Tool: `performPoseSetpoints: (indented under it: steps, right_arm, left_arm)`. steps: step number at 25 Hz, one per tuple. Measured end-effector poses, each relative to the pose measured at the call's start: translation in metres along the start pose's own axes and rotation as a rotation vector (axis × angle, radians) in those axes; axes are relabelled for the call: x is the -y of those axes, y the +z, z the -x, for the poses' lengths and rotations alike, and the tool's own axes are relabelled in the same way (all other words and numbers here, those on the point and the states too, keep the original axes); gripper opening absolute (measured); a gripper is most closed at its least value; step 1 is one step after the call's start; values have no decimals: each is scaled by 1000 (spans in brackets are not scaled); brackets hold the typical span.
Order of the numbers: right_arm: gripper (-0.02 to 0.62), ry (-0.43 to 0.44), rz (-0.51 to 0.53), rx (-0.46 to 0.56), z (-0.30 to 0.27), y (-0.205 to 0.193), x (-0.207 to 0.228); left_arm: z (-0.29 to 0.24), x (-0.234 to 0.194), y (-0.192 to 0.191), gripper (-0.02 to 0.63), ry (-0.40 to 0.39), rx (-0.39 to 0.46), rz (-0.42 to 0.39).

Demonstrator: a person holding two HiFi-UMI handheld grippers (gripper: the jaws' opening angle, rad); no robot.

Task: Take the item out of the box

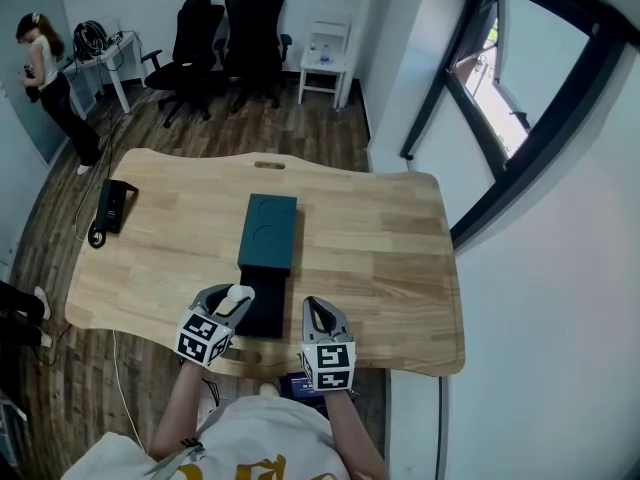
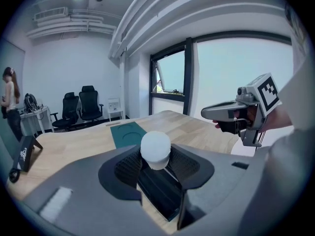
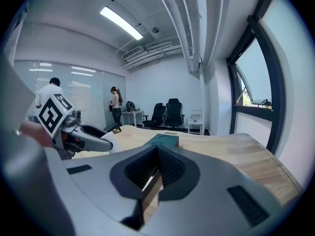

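Room: an office with a wooden table, black chairs at 12 o'clock and a person standing at 10 o'clock
Box: the dark teal box lies mid-table at 12 o'clock from me, its dark tray open at my end
Item: the white round item is out of the tray, just above its 9 o'clock edge
Left: my left hand-held gripper is clamped on the item's lower part
Right: my right hand-held gripper, at 3 o'clock of the left, has its jaws together and empty
Risk: I judge the smooth, rounded item could squirt from the pads if I tilt or swing fast
Result: it could then drop into the tray or roll off the table's 6 o'clock edge
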State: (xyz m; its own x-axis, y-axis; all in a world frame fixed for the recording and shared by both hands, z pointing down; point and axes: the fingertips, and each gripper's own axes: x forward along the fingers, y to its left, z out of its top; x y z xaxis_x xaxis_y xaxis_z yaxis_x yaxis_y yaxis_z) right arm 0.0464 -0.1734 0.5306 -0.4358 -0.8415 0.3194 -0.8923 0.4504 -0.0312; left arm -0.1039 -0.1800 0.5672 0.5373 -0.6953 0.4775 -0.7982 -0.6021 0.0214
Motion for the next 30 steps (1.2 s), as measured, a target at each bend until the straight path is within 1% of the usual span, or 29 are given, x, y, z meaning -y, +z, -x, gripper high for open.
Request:
performPoseSetpoints:
  steps: [2, 4, 6, 9, 13, 19, 22, 25, 30]
  right_arm:
    - [6, -7, 1, 8, 3, 2, 0]
    - [6, -17, 3, 18, 6, 5, 2]
    - [6, -19, -1, 31, 8, 8, 5]
    - [6, -8, -18, 45, 10, 9, 6]
    - [6, -16, -20, 30, 9, 5, 6]
    - [6, -25, -27, 36, 7, 6, 8]
    - [6, -24, -59, 50, 7, 9, 10]
    - [6, -28, -56, 51, 6, 10, 12]
    - [5, -33, -58, 42, 5, 7, 14]
  left_arm:
    - [5, -2, 10, 178, 14, 44, 1]
    - [9, -3, 20, 178, 34, 69, -15]
    - [11, -1, 28, 178, 41, 77, -33]
    - [12, 3, 35, 178, 30, 84, -22]
    - [11, 1, 34, 178, 39, 79, -36]
    - [12, 0, 32, 178, 36, 85, -22]
    - [14, -2, 38, 178, 32, 115, 8]
    - [16, -5, 47, 178, 29, 149, 39]
    - [14, -6, 47, 178, 21, 145, 44]
